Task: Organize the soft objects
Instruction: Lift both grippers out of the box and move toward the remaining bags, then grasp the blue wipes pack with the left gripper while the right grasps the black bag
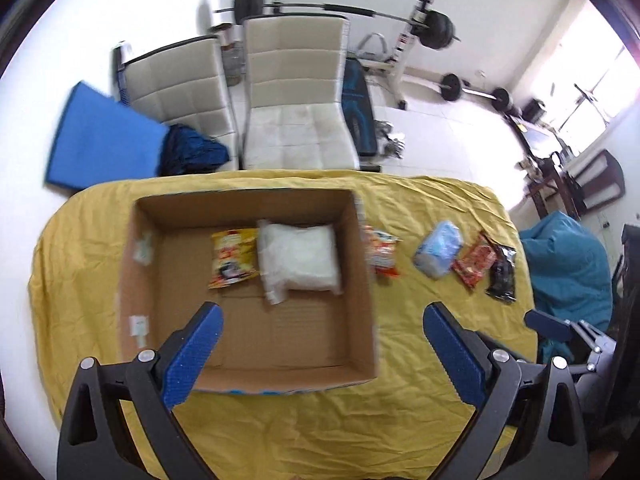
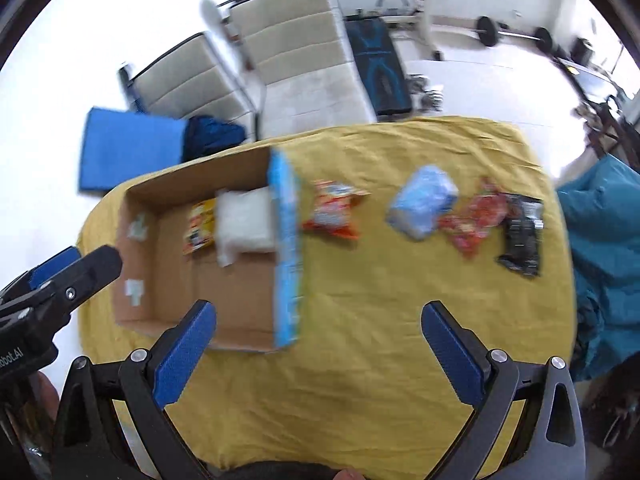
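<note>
An open cardboard box [image 1: 160,272] [image 2: 168,276] stands on the yellow-covered table [image 1: 320,420]. Inside lie a yellow snack packet [image 1: 233,258] [image 2: 199,226] and a white plastic-wrapped soft pack [image 1: 298,258] [image 2: 246,220]. To the box's right lie an orange snack packet [image 2: 332,210] [image 1: 382,254], a light blue soft pack [image 2: 424,204] [image 1: 438,250], a red packet [image 2: 474,220] [image 1: 474,262] and a black packet [image 2: 522,232] [image 1: 502,276]. My left gripper [image 1: 320,320] is open and empty above the box's near side. My right gripper [image 2: 318,318] is open and empty above the cloth, right of the box.
Two beige chairs [image 1: 296,92] stand behind the table, with a blue mat [image 1: 104,140] and weight equipment [image 1: 436,28] beyond. A teal beanbag [image 2: 600,248] sits at the table's right end. The left gripper shows at the left edge of the right wrist view [image 2: 60,280].
</note>
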`<act>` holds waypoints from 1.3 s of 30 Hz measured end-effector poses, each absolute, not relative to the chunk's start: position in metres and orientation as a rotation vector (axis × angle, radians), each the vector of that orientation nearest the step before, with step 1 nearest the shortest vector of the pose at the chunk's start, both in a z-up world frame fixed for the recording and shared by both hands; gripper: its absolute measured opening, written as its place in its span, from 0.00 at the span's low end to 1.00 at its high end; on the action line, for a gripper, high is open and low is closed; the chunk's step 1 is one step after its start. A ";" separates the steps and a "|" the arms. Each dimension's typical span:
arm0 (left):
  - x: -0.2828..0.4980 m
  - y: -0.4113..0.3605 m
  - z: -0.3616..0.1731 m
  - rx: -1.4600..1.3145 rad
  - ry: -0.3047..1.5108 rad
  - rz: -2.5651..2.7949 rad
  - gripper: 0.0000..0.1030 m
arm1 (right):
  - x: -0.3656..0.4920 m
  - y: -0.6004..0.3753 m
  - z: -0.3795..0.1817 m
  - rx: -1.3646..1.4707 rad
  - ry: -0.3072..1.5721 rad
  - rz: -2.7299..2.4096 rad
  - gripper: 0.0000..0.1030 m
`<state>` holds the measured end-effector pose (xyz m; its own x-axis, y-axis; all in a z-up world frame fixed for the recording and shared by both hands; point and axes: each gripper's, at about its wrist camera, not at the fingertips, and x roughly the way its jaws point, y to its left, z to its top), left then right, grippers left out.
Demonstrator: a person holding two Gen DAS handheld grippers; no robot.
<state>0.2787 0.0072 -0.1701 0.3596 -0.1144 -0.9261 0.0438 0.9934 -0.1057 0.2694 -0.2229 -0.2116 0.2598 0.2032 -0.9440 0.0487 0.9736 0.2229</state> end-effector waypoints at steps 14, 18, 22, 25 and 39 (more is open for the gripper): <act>0.385 -0.234 -0.293 0.252 1.360 -0.334 1.00 | 0.335 -0.482 -0.358 0.373 1.507 -0.233 1.00; 0.415 -0.267 -0.345 0.327 1.428 -0.345 0.99 | 0.350 -0.491 -0.404 0.375 1.567 -0.234 1.00; 0.432 -0.288 -0.390 0.388 1.510 -0.374 0.99 | 0.362 -0.491 -0.437 0.374 1.609 -0.229 1.00; 0.442 -0.300 -0.422 0.412 1.583 -0.402 0.79 | 0.367 -0.492 -0.453 0.377 1.628 -0.239 0.99; 0.428 -0.253 -0.457 0.112 1.718 -0.264 0.54 | 0.350 -0.482 -0.478 0.331 1.702 -0.197 0.62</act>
<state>0.4281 -0.2533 -0.4565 -0.1657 -0.0751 -0.9833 0.2235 0.9683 -0.1116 0.3501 -0.4815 -0.4784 -0.1313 0.1058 -0.9857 0.3286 0.9427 0.0574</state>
